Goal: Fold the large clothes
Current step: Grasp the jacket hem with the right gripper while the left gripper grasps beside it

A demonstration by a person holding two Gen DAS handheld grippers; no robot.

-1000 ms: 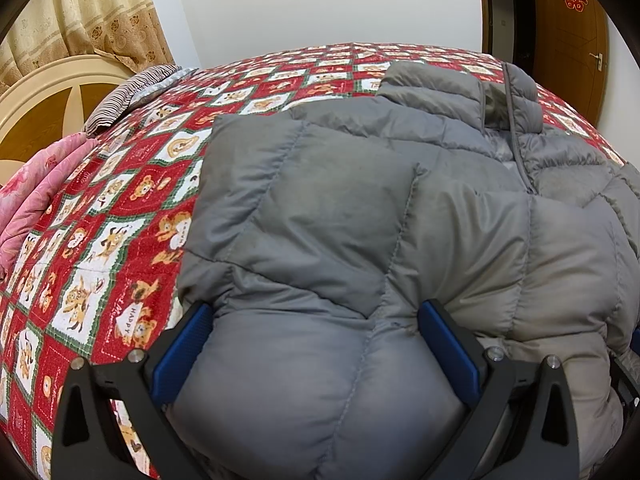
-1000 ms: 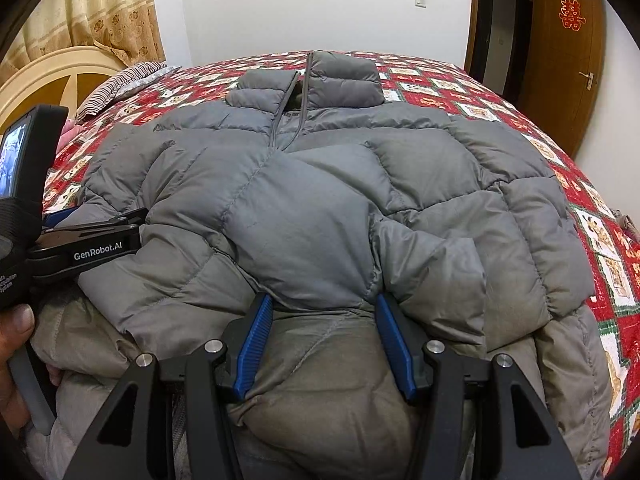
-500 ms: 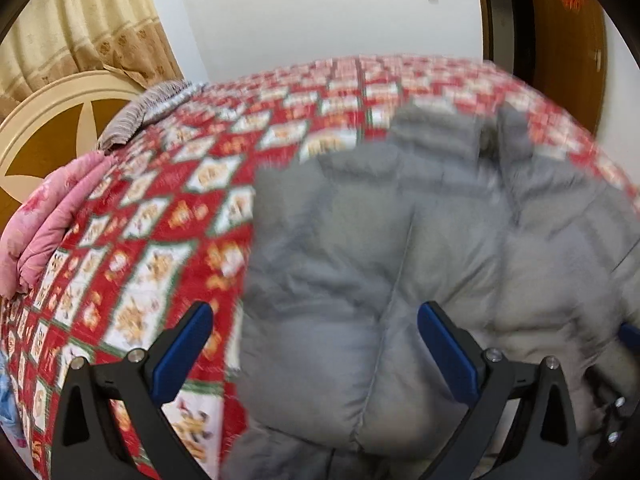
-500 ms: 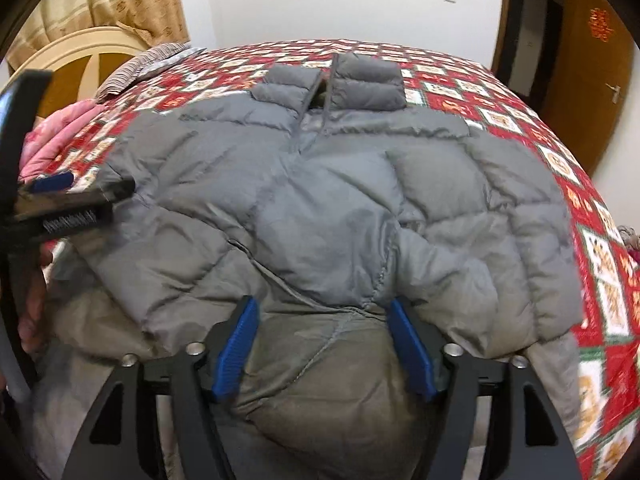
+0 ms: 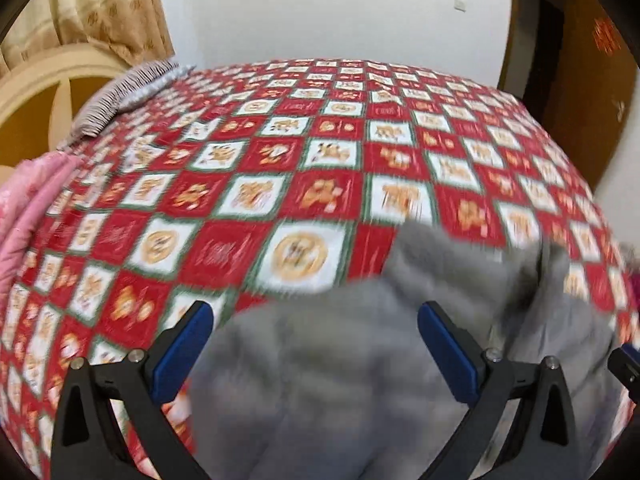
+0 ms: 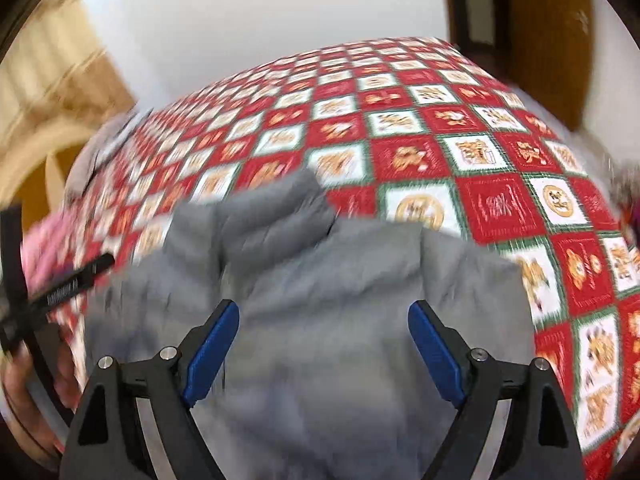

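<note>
Red-and-white checked quilt (image 5: pixel 304 184) under puffy grey quilted jacket (image 6: pixel 340 288), left gripper (image 5: pixel 316 350) and right gripper (image 6: pixel 324 346) both spread wide.

Your left gripper (image 5: pixel 314 350) has its 2 blue-padded fingers (image 5: pixel 182 350) spread wide, with the blurred grey puffer jacket (image 5: pixel 360 380) bunched between and below them. Beyond it lies the red-and-white checked bedspread (image 5: pixel 280 168), a pink blanket (image 5: pixel 24 216) at its left edge and a striped pillow (image 5: pixel 124 96) far left
</note>
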